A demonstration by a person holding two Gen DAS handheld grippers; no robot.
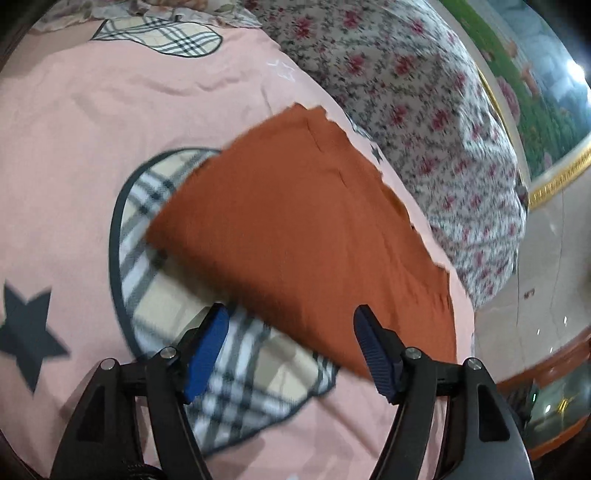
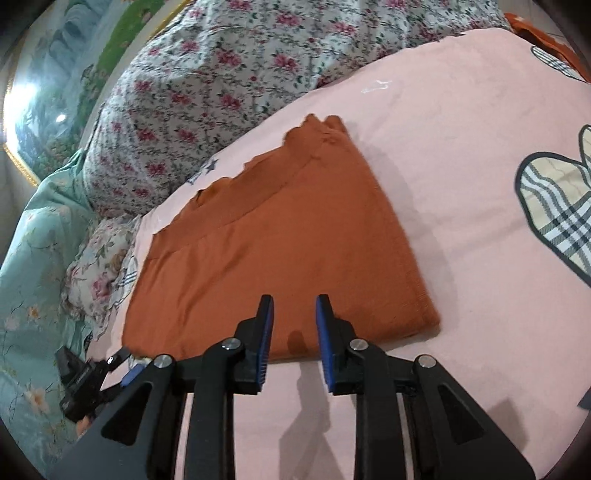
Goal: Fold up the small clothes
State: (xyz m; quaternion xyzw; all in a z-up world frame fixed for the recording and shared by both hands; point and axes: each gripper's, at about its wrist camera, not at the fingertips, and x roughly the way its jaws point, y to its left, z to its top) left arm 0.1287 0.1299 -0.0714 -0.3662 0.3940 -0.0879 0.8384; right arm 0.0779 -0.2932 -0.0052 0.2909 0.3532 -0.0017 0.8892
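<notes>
An orange garment (image 1: 295,229) lies folded flat on the pink bedsheet (image 1: 92,147), its scalloped hem toward the floral quilt. My left gripper (image 1: 291,332) hovers at the garment's near edge with its jaws wide open; neither blue pad touches the cloth. In the right wrist view the same orange garment (image 2: 277,251) spreads out ahead of my right gripper (image 2: 294,317). Its jaws stand a narrow gap apart just above the near edge, with nothing pinched. The left gripper (image 2: 110,369) shows at the garment's lower left corner.
A heaped floral quilt (image 1: 424,110) borders the garment's far side. A teal flowered blanket (image 2: 33,258) and a small frilled pillow (image 2: 99,273) lie at the left. Another orange piece (image 2: 546,33) sits at the bed's far corner. The bed edge and floor (image 1: 546,277) are at the right.
</notes>
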